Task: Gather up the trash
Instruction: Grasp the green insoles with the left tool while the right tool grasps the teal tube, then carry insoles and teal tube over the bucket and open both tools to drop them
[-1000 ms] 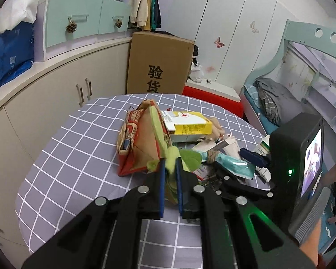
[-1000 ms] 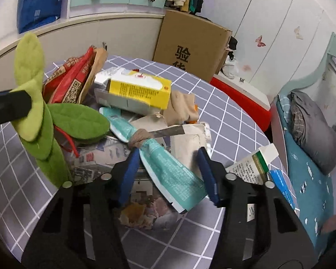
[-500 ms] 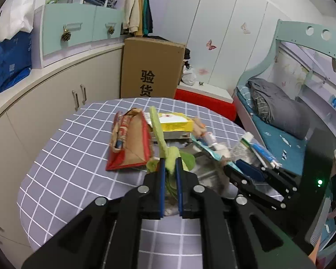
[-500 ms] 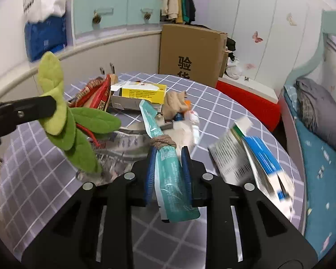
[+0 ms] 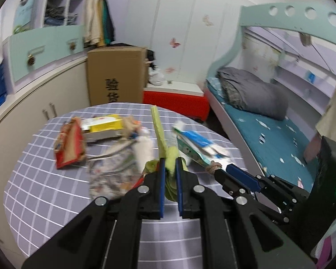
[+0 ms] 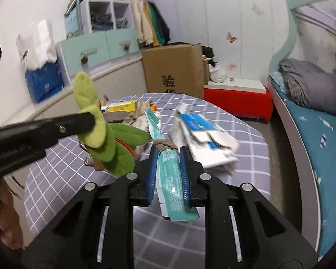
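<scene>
Trash on a round worktop (image 5: 44, 179) covered with a grey checked cloth, seen from both wrist cameras. Left claw (image 5: 169, 168): blue pads pressed together on a green felt leaf piece (image 5: 170, 163), whose long pale-green strip rises above the fingertips; in the right wrist view the same piece (image 6: 100, 134) hangs from the black left finger, clear of the cloth. Right claw (image 6: 167, 154): its jaws have just been closing and now pinch a teal wrapper (image 6: 171, 179), held lengthwise between the pads, its lower end hanging below the fingers and its upper end reaching past a brown knotted band (image 6: 164, 144) at the fingertips. In the left wrist view the right claw (image 5: 221, 170) lies to the right of the left one, near it but apart.

Loose items on the worktop: a red and brown snack bag (image 5: 69, 143) at the left, a yellow and white carton (image 5: 105, 125) behind it, crumpled printed paper (image 5: 114, 170) in the middle, and a blue and white flattened box (image 6: 203, 139) just beyond the right claw. Much of this pile is blurred.

Behind the worktop stands a cardboard box (image 5: 116, 74) with black characters, beside a red bench (image 5: 174, 100). A bed (image 5: 268, 130) with a grey pillow (image 5: 250, 92) lies at the right.
</scene>
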